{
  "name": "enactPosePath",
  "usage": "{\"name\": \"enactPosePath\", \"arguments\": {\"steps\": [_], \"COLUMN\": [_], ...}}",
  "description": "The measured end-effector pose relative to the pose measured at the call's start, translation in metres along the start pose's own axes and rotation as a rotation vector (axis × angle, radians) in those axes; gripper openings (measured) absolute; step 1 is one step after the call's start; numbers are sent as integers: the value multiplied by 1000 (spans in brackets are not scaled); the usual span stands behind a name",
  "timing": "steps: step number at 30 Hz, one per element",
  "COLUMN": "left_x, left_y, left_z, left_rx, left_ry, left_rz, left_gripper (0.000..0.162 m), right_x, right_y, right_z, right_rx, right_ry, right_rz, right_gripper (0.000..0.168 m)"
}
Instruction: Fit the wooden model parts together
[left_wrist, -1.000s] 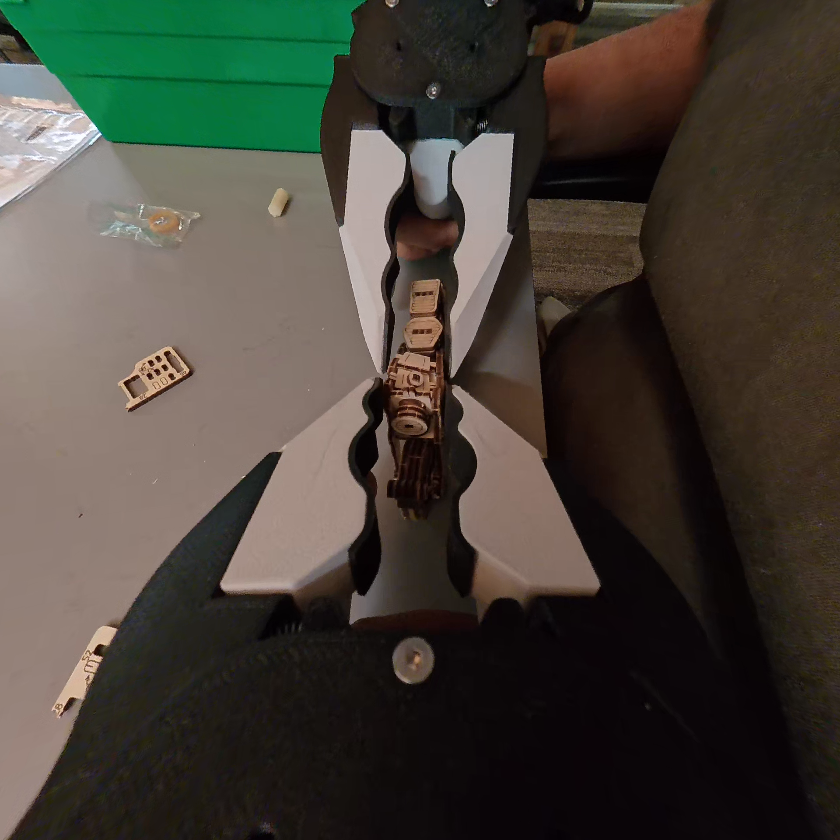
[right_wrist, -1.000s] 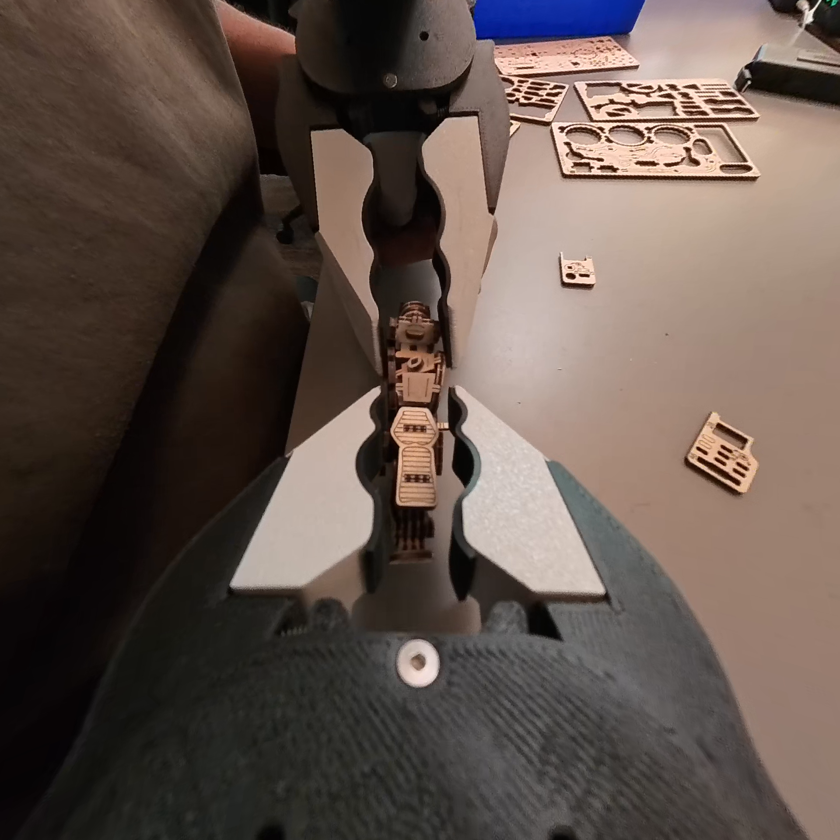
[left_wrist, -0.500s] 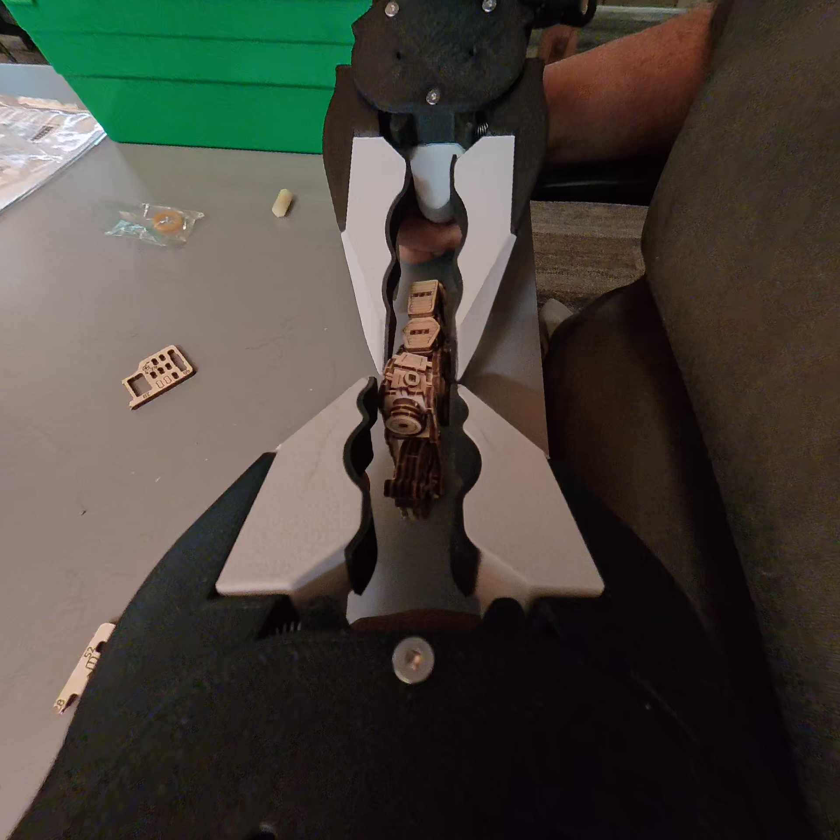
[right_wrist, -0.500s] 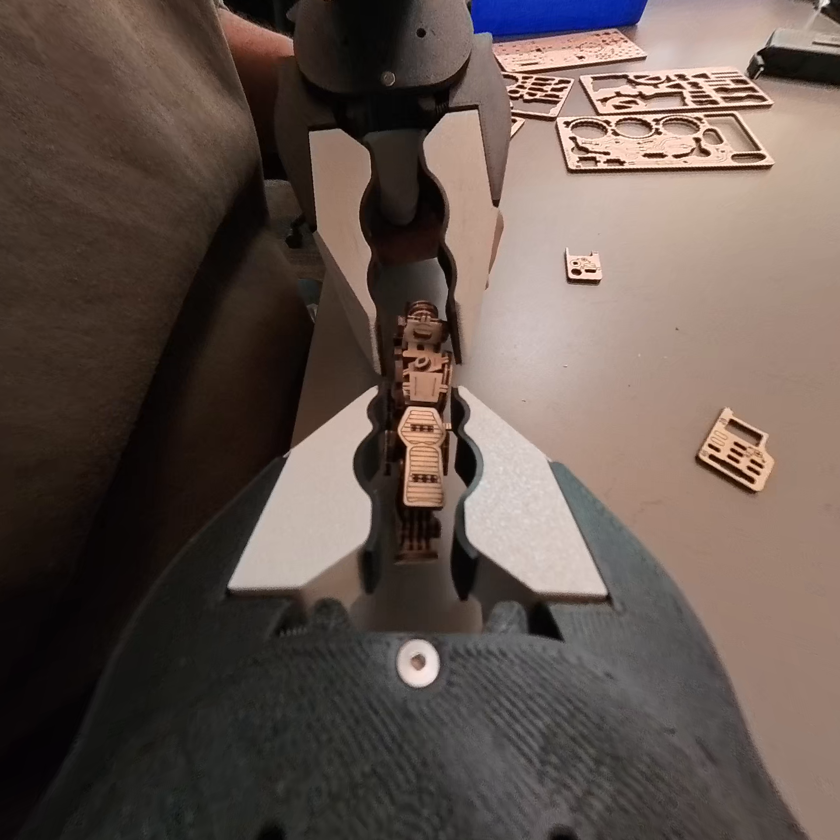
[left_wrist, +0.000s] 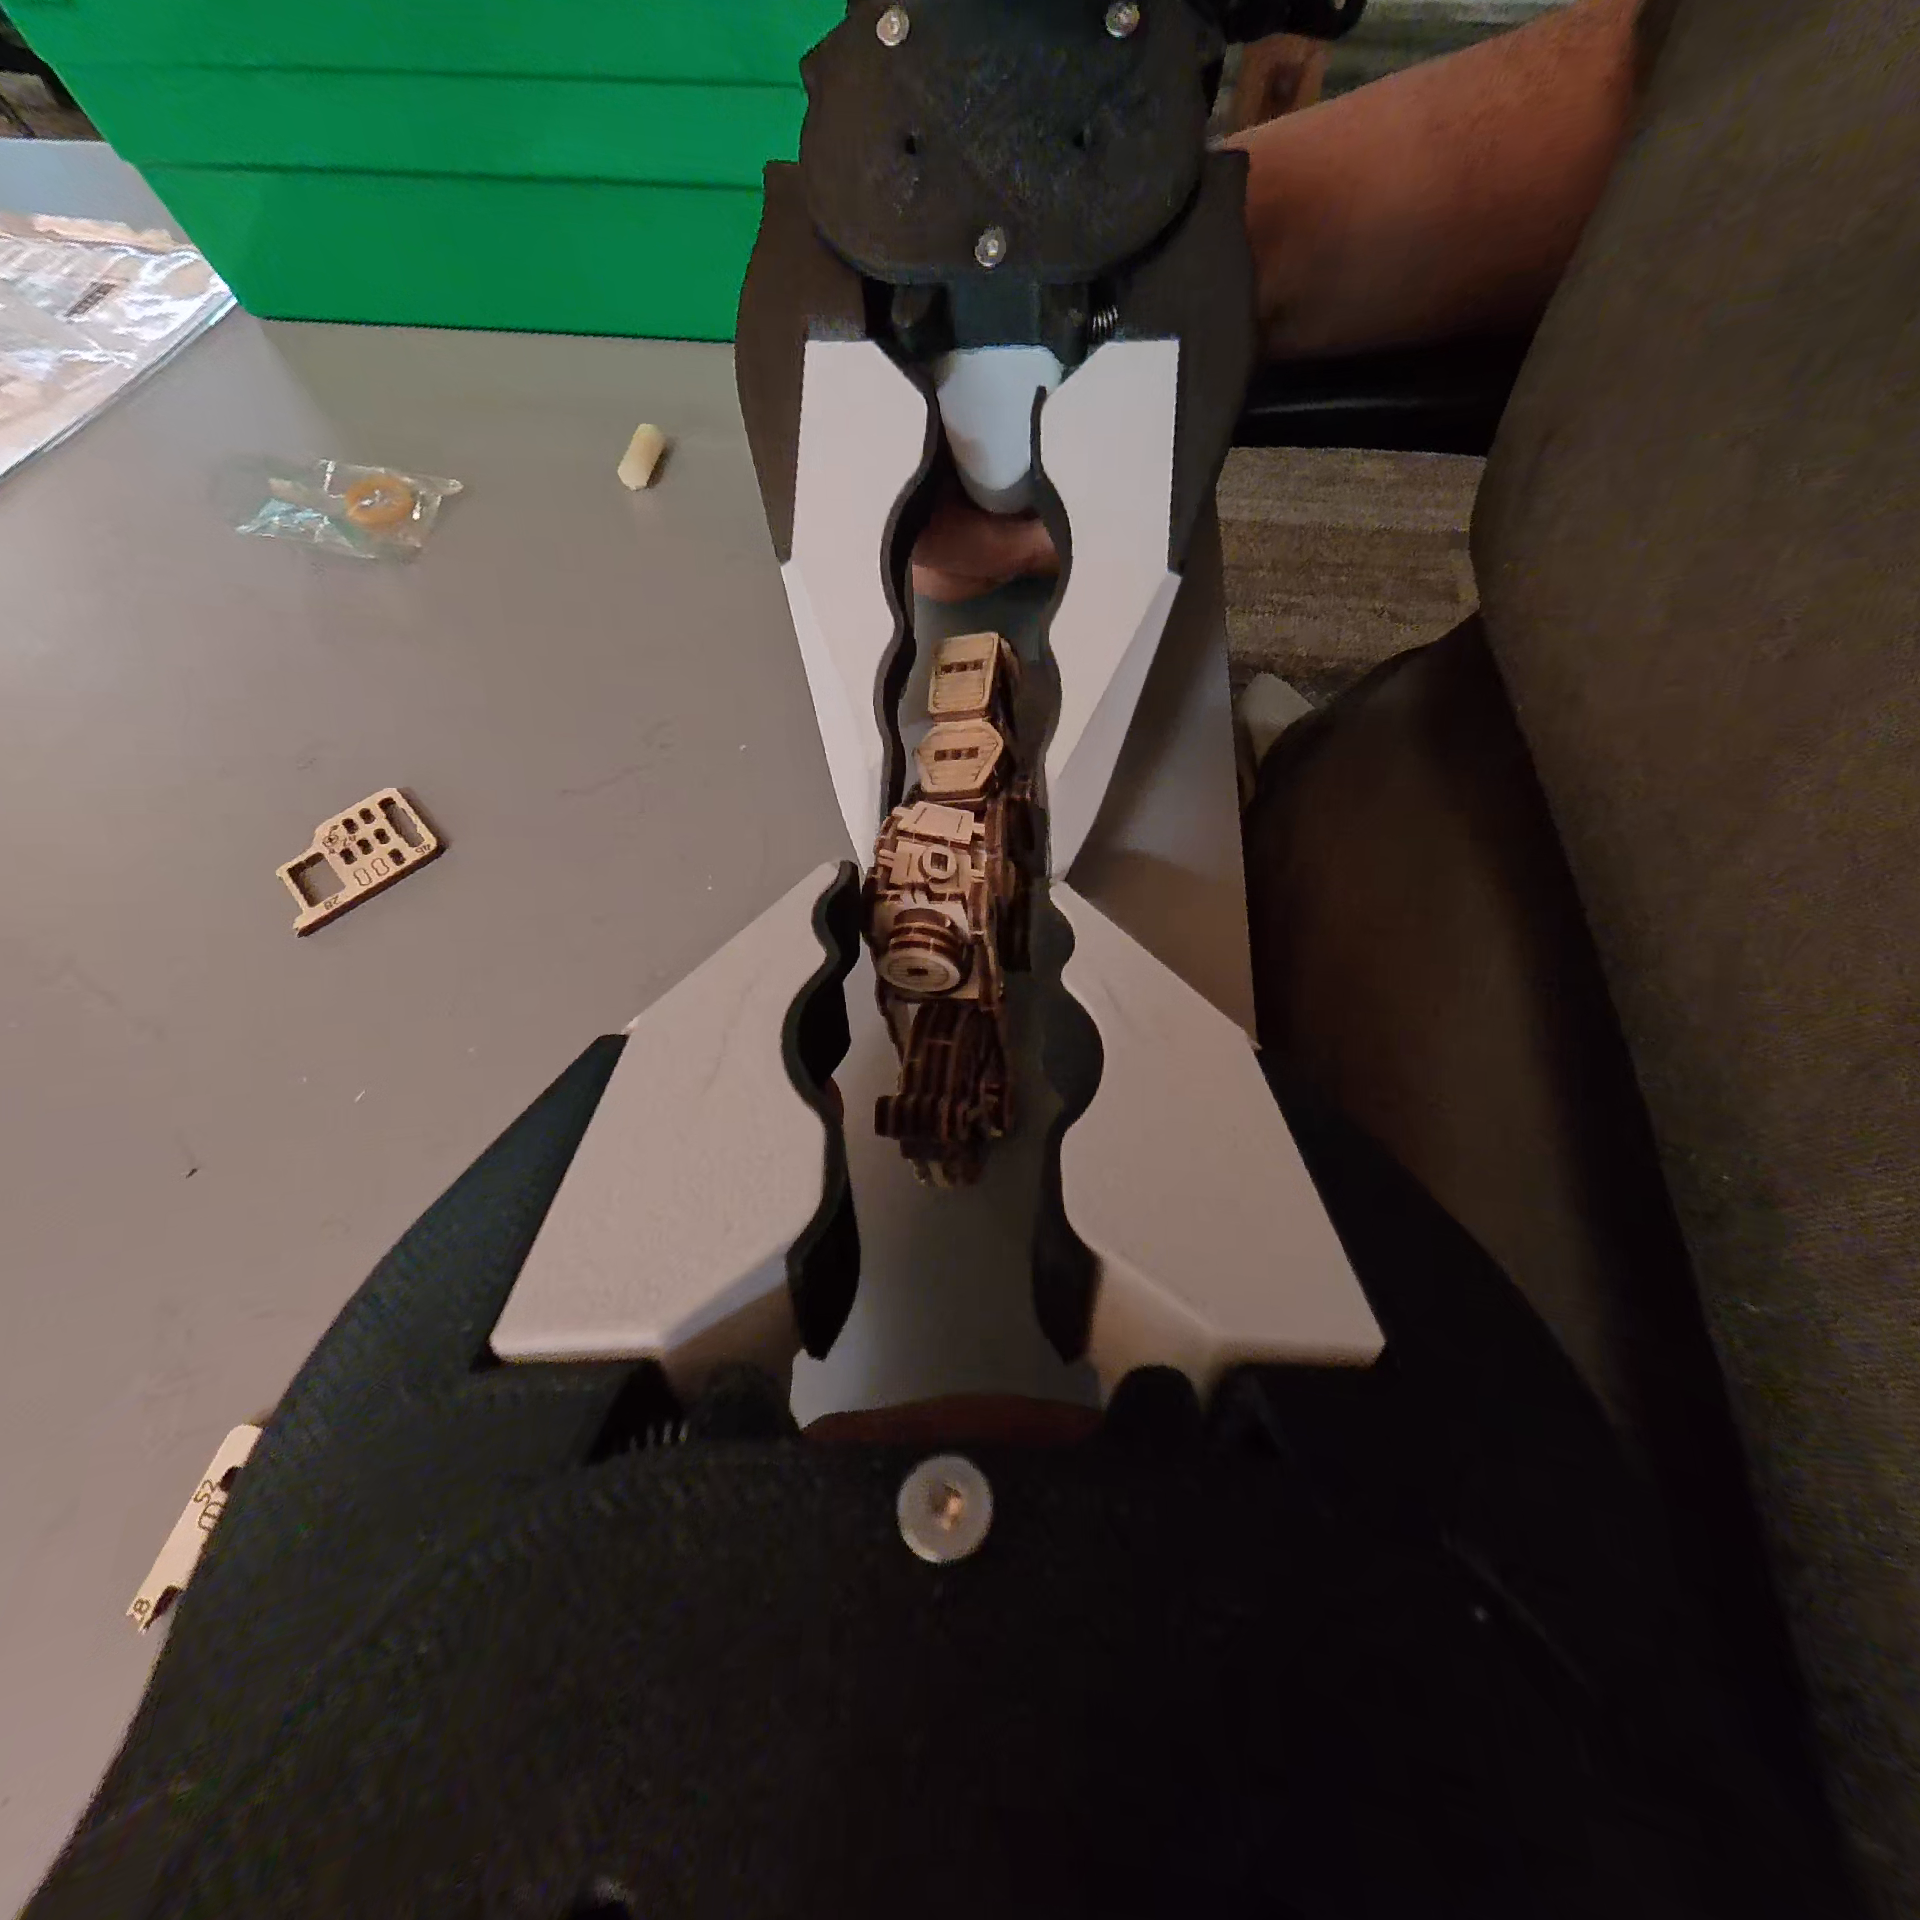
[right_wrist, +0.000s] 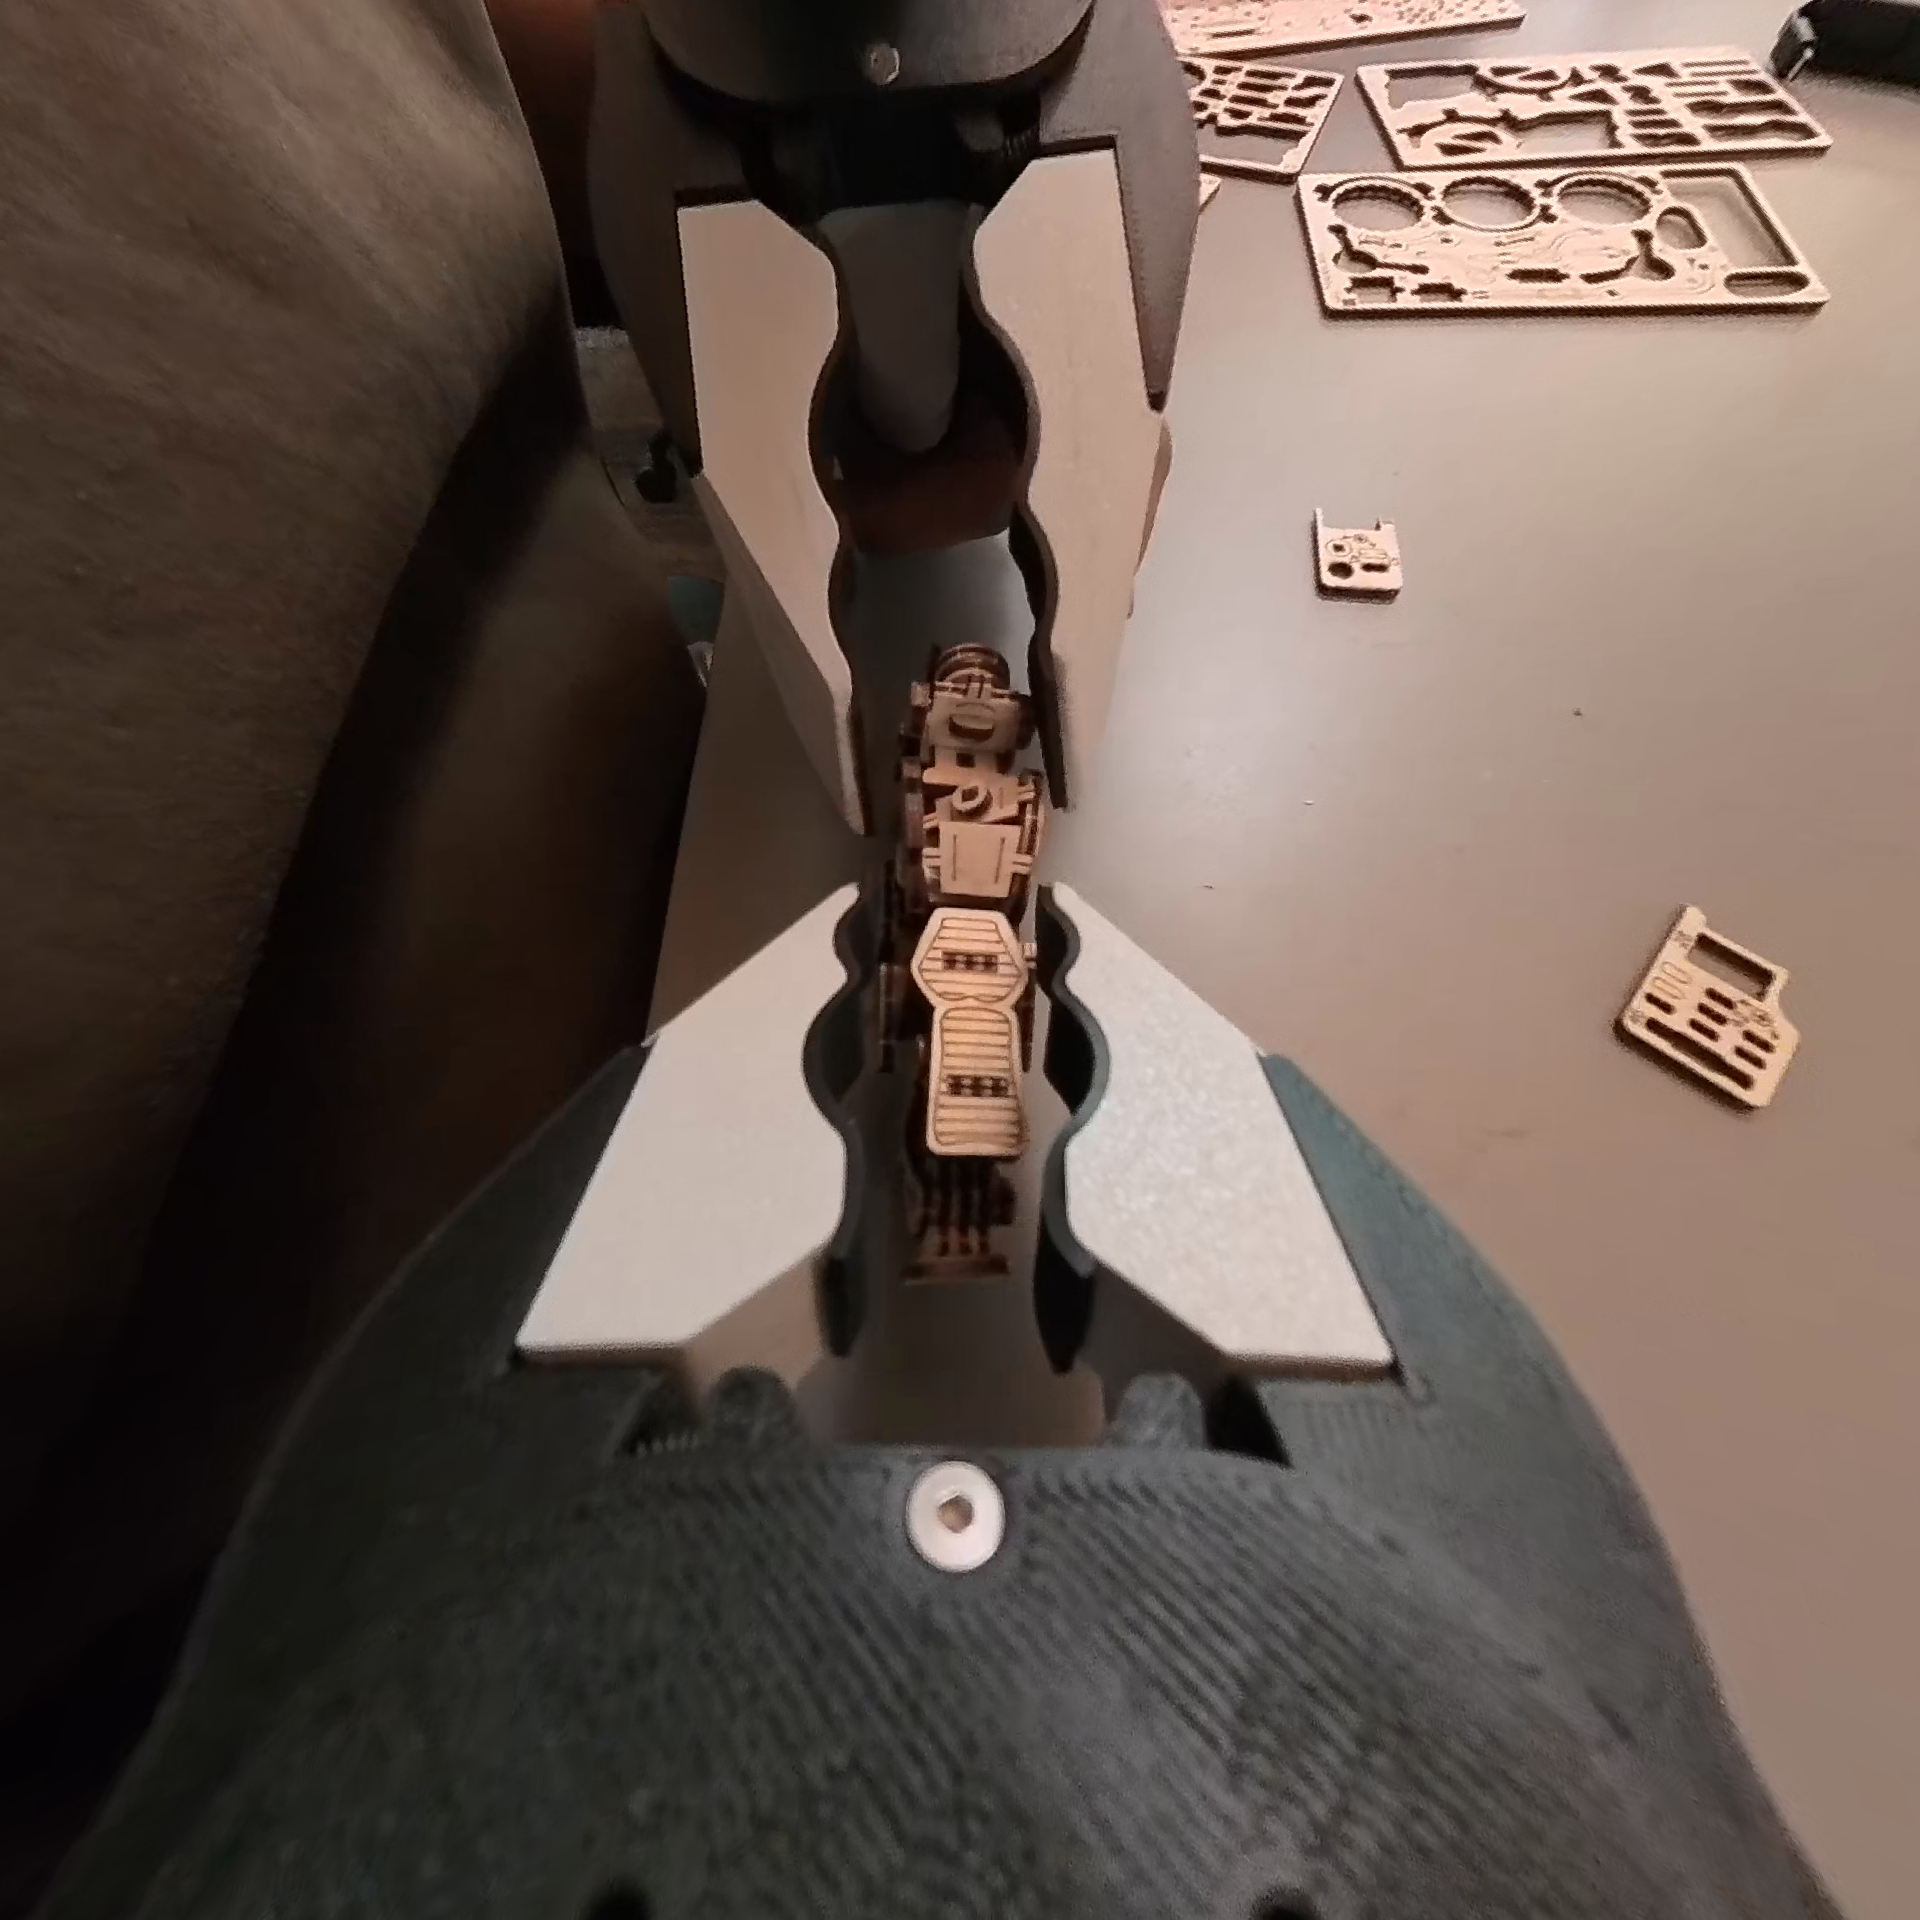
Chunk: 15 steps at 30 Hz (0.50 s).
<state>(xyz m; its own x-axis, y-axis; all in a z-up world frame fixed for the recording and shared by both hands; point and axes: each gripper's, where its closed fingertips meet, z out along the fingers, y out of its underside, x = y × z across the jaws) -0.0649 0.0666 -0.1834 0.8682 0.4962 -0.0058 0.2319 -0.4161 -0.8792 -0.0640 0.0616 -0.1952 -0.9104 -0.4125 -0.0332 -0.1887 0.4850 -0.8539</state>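
Note:
A small brown wooden model (left_wrist: 940, 935) made of layered laser-cut parts hangs over the table edge between my two grippers, which face each other tip to tip. In the left wrist view, my left gripper (left_wrist: 940, 883) is shut on its near end, and the right gripper (left_wrist: 956, 836) reaches in from the top, shut on the far end. In the right wrist view, my right gripper (right_wrist: 951, 899) clamps the model (right_wrist: 971, 1023) at its pale ribbed seat part. The left gripper (right_wrist: 961, 810) grips the far end.
On the grey table (left_wrist: 416, 1039) lie a small slotted wooden piece (left_wrist: 358, 878), a plastic bag (left_wrist: 353, 509), a pale peg (left_wrist: 642, 470) and a green crate (left_wrist: 468, 156). Wooden part sheets (right_wrist: 1558, 239) and loose pieces (right_wrist: 1704, 1023) lie farther off. The person's body (left_wrist: 1714, 831) is close by. Only a small space, under 4 cm, lies between the two pairs of fingers. It is some 12 cm from my right tips to the small slotted wooden piece (left_wrist: 358, 878).
Both grippers keep their hold on the model. The model has tilted slightly in the left wrist view, and the table pieces have drifted a little to the right in the right wrist view.

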Motion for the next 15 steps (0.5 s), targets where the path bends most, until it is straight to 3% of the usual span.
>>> {"name": "enactPosePath", "arguments": {"steps": [15], "left_x": [-7], "left_y": [0], "left_z": [0], "left_rx": [1], "left_ry": [-32], "left_rz": [-30], "left_gripper": [38], "right_x": [7], "right_y": [0], "right_z": [0], "right_rx": [2], "right_ry": [32], "right_rz": [30], "right_gripper": [34]}}
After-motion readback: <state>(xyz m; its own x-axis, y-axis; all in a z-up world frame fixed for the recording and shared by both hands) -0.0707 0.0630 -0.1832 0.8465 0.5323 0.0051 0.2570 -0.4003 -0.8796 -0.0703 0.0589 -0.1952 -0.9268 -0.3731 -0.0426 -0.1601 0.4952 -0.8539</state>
